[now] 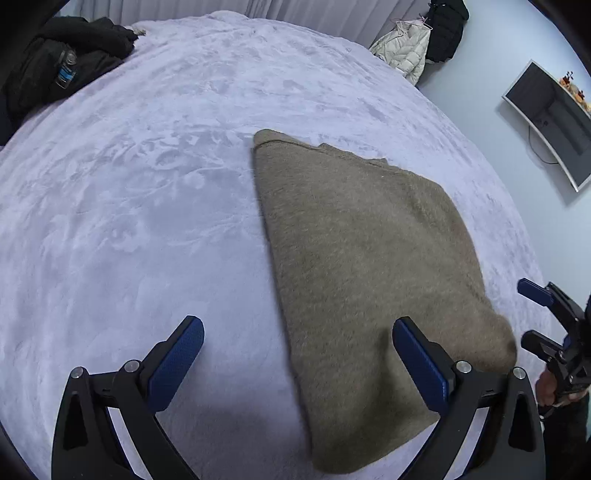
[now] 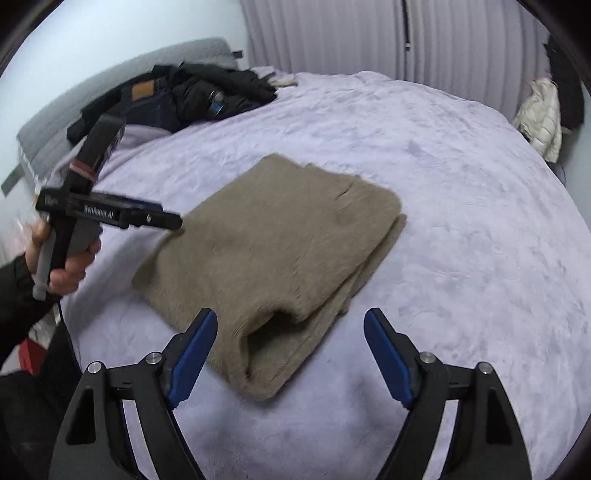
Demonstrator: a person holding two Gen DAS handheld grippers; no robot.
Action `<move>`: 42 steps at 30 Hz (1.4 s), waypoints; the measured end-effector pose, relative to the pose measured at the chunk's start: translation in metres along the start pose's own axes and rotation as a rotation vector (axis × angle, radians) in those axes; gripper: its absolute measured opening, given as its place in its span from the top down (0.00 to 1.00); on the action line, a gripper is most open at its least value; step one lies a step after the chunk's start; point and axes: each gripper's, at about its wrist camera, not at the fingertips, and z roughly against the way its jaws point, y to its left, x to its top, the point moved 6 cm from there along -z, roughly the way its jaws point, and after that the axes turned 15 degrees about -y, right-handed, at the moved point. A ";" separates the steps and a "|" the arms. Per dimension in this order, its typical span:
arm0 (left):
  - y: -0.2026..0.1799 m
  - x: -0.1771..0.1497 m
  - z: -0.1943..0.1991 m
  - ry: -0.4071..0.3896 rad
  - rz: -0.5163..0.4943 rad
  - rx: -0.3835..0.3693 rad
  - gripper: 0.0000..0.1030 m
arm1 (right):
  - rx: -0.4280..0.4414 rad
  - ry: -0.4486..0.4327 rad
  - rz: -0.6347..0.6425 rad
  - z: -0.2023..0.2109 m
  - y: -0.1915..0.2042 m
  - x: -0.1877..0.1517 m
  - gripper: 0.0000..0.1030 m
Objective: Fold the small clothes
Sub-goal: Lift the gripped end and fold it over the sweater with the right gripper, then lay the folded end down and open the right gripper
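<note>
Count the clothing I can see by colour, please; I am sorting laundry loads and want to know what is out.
Brown: 1, the folded sweater on the bed.
Black or dark: 2, the pile at the head of the bed, items within it not separable, and a hanging garment.
Cream: 1, the puffer jacket hanging at the wall.
Total: 4.

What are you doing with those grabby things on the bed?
A person holds a gripper in each hand over a folded brown sweater lying on the purple blanket. Both the left gripper and the right gripper are open and hold nothing. The sweater already looks folded into a stack.
</note>
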 end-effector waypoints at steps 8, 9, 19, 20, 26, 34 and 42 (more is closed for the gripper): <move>-0.034 0.005 -0.074 0.153 0.049 -0.099 0.01 | 0.007 0.131 -0.369 -0.090 -0.054 0.005 0.16; -0.033 0.005 -0.080 0.162 0.073 -0.121 0.01 | 0.037 0.147 -0.402 -0.100 -0.054 0.003 0.16; -0.032 0.019 -0.062 0.098 0.059 -0.197 0.55 | 0.088 0.096 -0.391 -0.123 -0.031 0.017 0.64; -0.034 0.020 -0.058 0.092 0.045 -0.187 0.56 | 0.083 0.092 -0.382 -0.121 -0.028 0.019 0.64; -0.042 0.029 -0.014 0.045 0.001 -0.163 0.56 | 0.066 0.038 -0.325 -0.094 0.001 0.047 0.66; -0.043 0.007 0.044 0.047 -0.033 -0.144 0.56 | 0.077 0.045 -0.235 -0.049 0.061 0.059 0.66; -0.014 -0.045 0.055 0.095 0.030 -0.127 0.56 | 0.123 0.114 -0.260 -0.045 0.103 0.017 0.66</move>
